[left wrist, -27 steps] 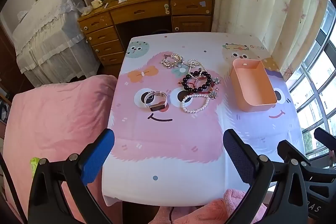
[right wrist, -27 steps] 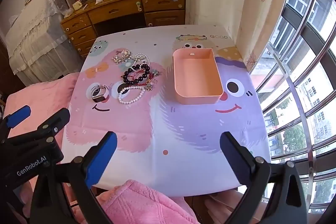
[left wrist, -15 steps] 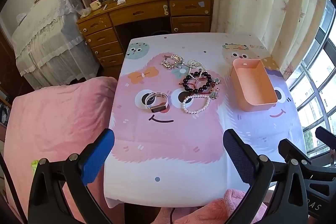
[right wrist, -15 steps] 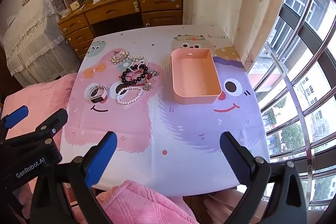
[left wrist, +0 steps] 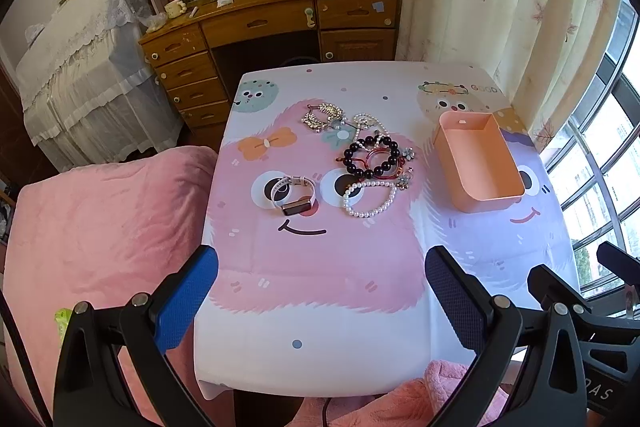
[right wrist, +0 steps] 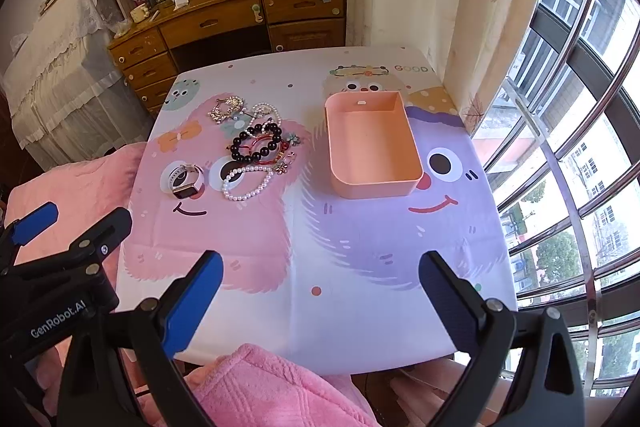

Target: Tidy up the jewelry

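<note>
Table (left wrist: 320,355) w/ cartoon-monster cloth fills both views. Pink blanket (left wrist: 100,227) lies to its left, just beside the edge. Wooden desk (left wrist: 280,19) stands past the far end, curtain (left wrist: 480,7) far right, window (right wrist: 580,147) on the right.

Left gripper (left wrist: 320,291) hangs over the near table edge, jaws spread wide, nothing between the blue pads (left wrist: 188,295). Right gripper (right wrist: 318,291) same: wide apart, holding nothing, above the near edge over the purple monster. Left gripper also shows low left in the right wrist view; right one shows low right in the left wrist view. Neither touches any jewelry.

Peach tray (right wrist: 412,147) sits on the right half of the cloth, on the purple monster, open side up, nothing seen inside.

Jewelry lies in a loose cluster left of the tray, apart from it, on the pink monster's face. Dark bead bracelet (left wrist: 372,157) in the middle, w/ a red cord ring (left wrist: 378,163) inside its loop, overlapping. Pearl bracelet (left wrist: 370,199) just nearer, touching the cluster. Watch (left wrist: 294,193) lies left of the pearls, on its own, apart. Gold-tone piece (left wrist: 322,117) at the far end, beside a small pearl strand (left wrist: 366,125). Small flower charms (left wrist: 408,155) at the cluster's right edge, closest to the tray.
</note>
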{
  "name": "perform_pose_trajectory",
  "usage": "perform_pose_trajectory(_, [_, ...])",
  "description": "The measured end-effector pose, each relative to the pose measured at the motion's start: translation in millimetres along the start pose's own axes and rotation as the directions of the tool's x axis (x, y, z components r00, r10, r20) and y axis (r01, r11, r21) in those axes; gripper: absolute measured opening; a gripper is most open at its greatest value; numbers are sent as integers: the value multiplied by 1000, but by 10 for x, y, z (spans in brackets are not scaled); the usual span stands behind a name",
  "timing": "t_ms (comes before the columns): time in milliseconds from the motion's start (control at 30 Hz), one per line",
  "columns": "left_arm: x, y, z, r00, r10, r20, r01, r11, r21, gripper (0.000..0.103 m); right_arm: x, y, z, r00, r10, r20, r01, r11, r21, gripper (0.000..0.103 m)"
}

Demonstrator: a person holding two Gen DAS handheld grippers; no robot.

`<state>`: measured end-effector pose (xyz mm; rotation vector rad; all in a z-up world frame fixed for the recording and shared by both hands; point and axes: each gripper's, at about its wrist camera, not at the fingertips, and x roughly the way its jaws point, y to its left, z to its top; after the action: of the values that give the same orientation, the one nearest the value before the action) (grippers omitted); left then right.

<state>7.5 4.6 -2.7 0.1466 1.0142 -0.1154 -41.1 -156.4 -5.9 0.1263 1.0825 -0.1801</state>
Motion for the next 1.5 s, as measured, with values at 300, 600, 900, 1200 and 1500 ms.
perform_pose_trajectory(300, [20, 13, 19, 1000, -4, 6, 4, 1000, 1, 102, -1, 27, 33, 1000, 6, 12, -6, 1000, -3, 99])
perform_pose_trajectory(600, [25, 25, 28, 1000, -4, 2, 4, 1000, -2, 102, 2, 37, 40, 1000, 6, 13, -6, 1000, -5, 99])
perform_pose_trajectory(900, [26, 31, 38, 1000, -3, 2, 3, 1000, -2, 102, 7, 31, 46, 1000, 5, 12, -5, 1000, -5, 99])
perform_pose_trajectory(1200, [27, 38, 39, 1000, -4, 2, 4, 1000, -4, 102, 13, 19, 51, 1000, 7, 12, -7, 1000, -5, 99])
perform_pose_trajectory(1500, [32, -36, 70, 1000, 10, 7, -10, 1000, -22, 102, 39, 0, 117, 1000, 20, 14, -19, 1000, -19, 99])
